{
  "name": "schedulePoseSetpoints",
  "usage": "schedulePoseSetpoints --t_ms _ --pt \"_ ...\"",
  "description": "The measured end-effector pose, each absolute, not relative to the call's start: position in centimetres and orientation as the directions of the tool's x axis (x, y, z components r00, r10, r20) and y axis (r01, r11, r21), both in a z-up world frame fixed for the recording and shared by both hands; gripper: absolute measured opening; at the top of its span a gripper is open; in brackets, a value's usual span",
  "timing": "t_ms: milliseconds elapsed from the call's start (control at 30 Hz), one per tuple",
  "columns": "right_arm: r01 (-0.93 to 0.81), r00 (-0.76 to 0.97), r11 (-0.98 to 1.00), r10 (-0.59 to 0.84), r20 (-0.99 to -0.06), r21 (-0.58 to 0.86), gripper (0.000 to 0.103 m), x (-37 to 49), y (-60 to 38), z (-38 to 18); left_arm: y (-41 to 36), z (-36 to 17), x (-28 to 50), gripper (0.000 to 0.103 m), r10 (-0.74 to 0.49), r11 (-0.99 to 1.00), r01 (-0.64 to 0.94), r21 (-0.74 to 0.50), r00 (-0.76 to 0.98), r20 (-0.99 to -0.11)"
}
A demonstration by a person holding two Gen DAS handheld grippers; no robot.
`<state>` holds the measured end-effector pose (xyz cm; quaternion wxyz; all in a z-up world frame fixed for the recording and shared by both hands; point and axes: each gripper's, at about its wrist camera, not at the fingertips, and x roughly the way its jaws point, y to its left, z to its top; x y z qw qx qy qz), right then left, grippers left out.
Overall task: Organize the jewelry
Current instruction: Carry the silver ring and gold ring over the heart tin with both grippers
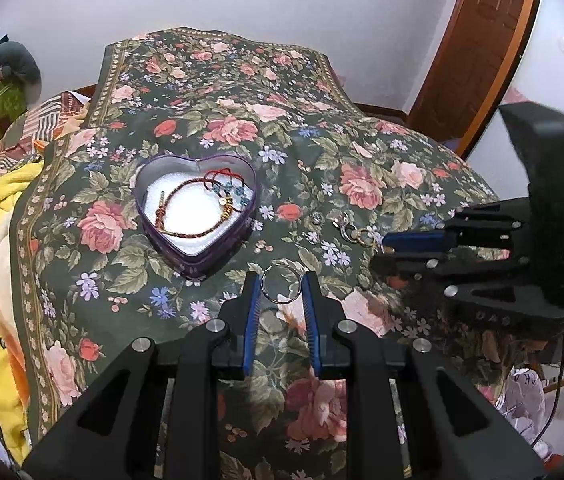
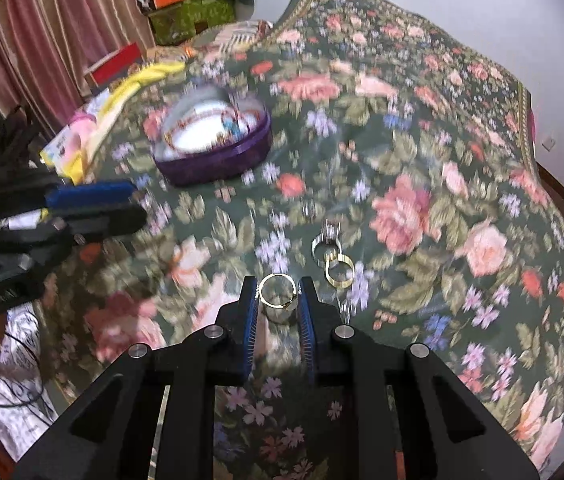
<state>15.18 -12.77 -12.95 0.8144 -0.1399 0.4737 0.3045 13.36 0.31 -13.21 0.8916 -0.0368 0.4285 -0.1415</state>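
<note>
A: What are your left fingers (image 1: 281, 285) holding?

B: They are pinching a thin silver ring (image 1: 281, 283) by its outer edges, so they are standing narrowly apart, only the ring's width. The ring is hanging above the floral cloth (image 1: 202, 128).

A: And your right fingers (image 2: 278, 292)?

B: They are gripping a gold-edged ring (image 2: 278, 294) between the blue pads (image 2: 251, 312), again with only a narrow gap. That view is smearing with motion.

A: Where is the remaining jewelry lying?

B: The purple heart-shaped tin (image 1: 196, 210) is sitting on the cloth ahead and to the left of my left fingers, holding corded bracelets (image 1: 198, 208) on its white lining. A cluster of small rings (image 2: 332, 254) is lying on the cloth just beyond my right fingers, with one more small ring (image 2: 308, 211) lying slightly farther off, toward the tin.
</note>
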Motion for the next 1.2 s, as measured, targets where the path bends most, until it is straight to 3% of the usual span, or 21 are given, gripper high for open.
schedulePoseSetpoints --t_ms 667,1200 --pt "-0.659 0.440 0.748 0.467 -0.767 0.079 0.018 18.6 -8.8 -8.8 4.8 -10.3 15.5 0.020 -0.230 0.972 0.131 -0.194 0.690 -0.686" --pt "-0.697 0.378 0.709 0.492 -0.784 0.108 0.018 20.5 -4.7 -10.9 7.2 -11.4 18.0 0.020 -0.206 0.975 0.086 -0.205 0.693 -0.691"
